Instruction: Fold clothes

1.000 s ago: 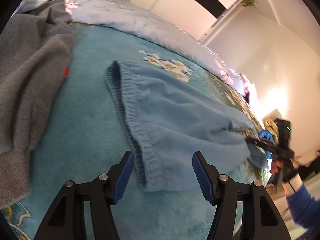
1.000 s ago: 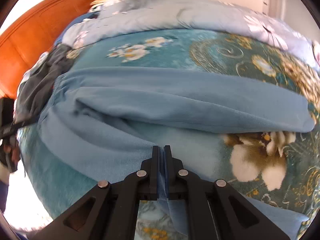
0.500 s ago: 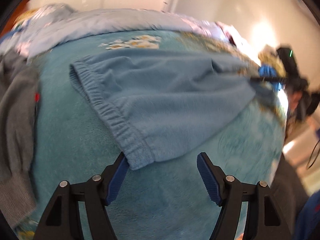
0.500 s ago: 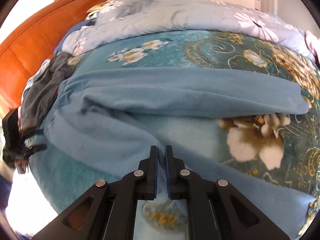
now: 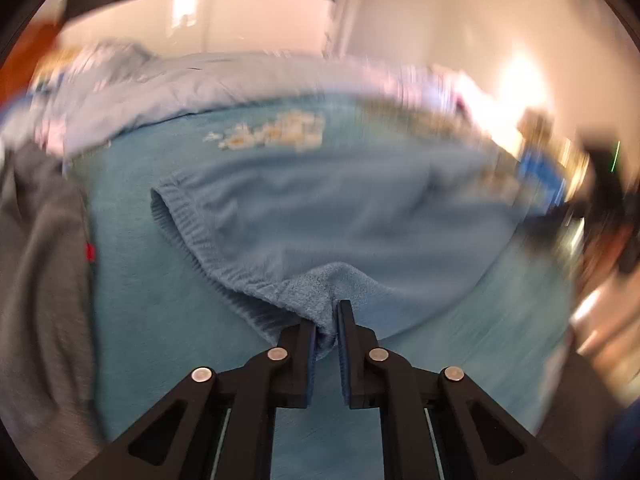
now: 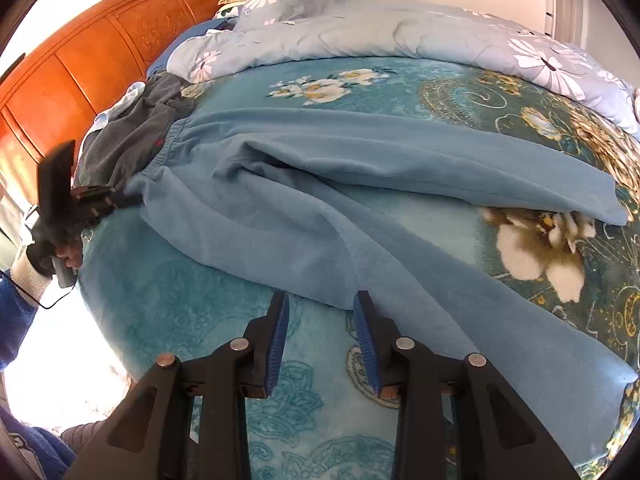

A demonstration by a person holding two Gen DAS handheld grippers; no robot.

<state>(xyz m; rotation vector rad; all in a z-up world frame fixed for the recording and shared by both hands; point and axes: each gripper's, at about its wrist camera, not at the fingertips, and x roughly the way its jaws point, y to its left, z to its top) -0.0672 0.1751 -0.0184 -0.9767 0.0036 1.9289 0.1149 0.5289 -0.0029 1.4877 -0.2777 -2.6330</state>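
So the two grippers have basically swapped jobs since a second ago: the left gripper (image 5: 326, 334), which was hanging wide open over the waistband, is now pinched tight on the corner of it, and the right gripper (image 6: 320, 332), which had been squeezed on the fabric, has let go with its blue-padded fingers (image 6: 366, 332) spread apart over the blanket.

The thing being folded is a pair of light blue fleece pants (image 6: 360, 184) laid out across the teal floral plush blanket (image 6: 180, 304) on the bed. From the right wrist view the elastic waistband (image 6: 168, 148) sits around 10 o'clock, and both legs run off toward 3 and 4 o'clock, the near leg passing just past the right fingertips at 12 o'clock. The left wrist view is really motion-blurred, but you can see the waistband corner bunched up between the left pads.

There's a dark grey knit garment (image 5: 40, 280) lying beside the waistband at about 9 o'clock in the left view, a pale blue flowered duvet (image 6: 400, 36) piled along the far side, and an orange wooden headboard (image 6: 80, 64) up at 10 to 11 o'clock.
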